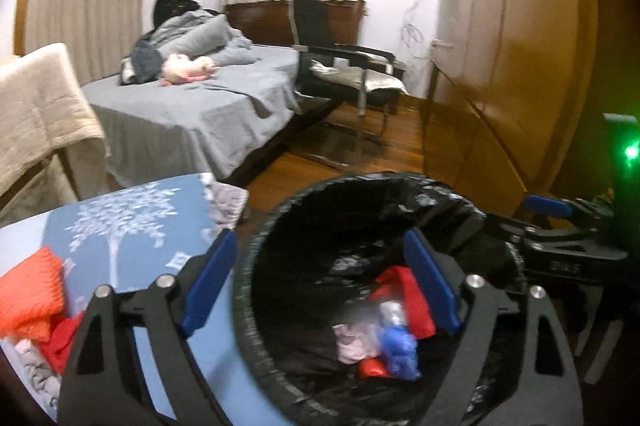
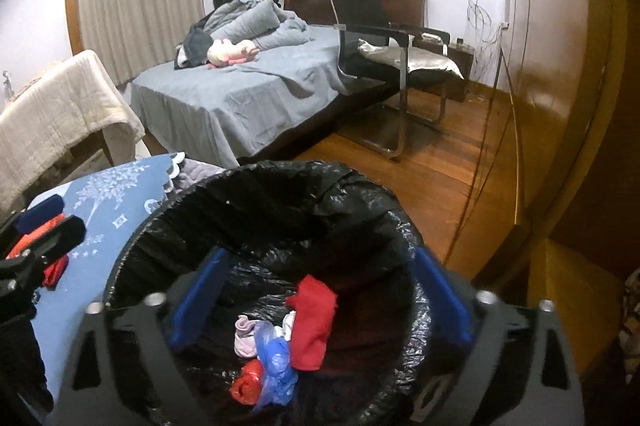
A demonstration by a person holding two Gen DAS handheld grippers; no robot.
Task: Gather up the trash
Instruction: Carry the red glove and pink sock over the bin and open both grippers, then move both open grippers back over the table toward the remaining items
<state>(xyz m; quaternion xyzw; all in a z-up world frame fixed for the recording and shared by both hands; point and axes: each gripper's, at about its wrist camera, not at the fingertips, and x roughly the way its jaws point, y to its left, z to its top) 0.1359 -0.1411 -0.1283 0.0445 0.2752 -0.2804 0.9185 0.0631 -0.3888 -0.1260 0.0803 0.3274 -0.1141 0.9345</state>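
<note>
A round bin with a black liner (image 1: 264, 238) (image 2: 280, 178) stands beside a blue patterned table (image 1: 132, 210) (image 2: 116, 210). Inside lie a red cloth (image 2: 314, 318) (image 1: 412, 290), a blue plastic bag (image 2: 276, 358) (image 1: 398, 346), a pale crumpled piece (image 2: 246, 336) (image 1: 352, 340) and a small red wrapper (image 2: 246, 384). My left gripper (image 1: 320, 282) is open and empty, astride the bin's left rim. My right gripper (image 2: 318, 306) is open and empty, above the bin's mouth. Orange and red cloths (image 1: 30, 294) (image 2: 52, 258) lie on the table.
A bed with grey sheets (image 1: 192, 102) (image 2: 248, 90) lies ahead, with a black chair (image 1: 344, 58) (image 2: 384, 46) next to it. A wooden wardrobe (image 1: 504, 46) (image 2: 560, 66) stands at right over the wood floor (image 2: 420, 170). A beige-covered chair (image 1: 40, 106) is at left.
</note>
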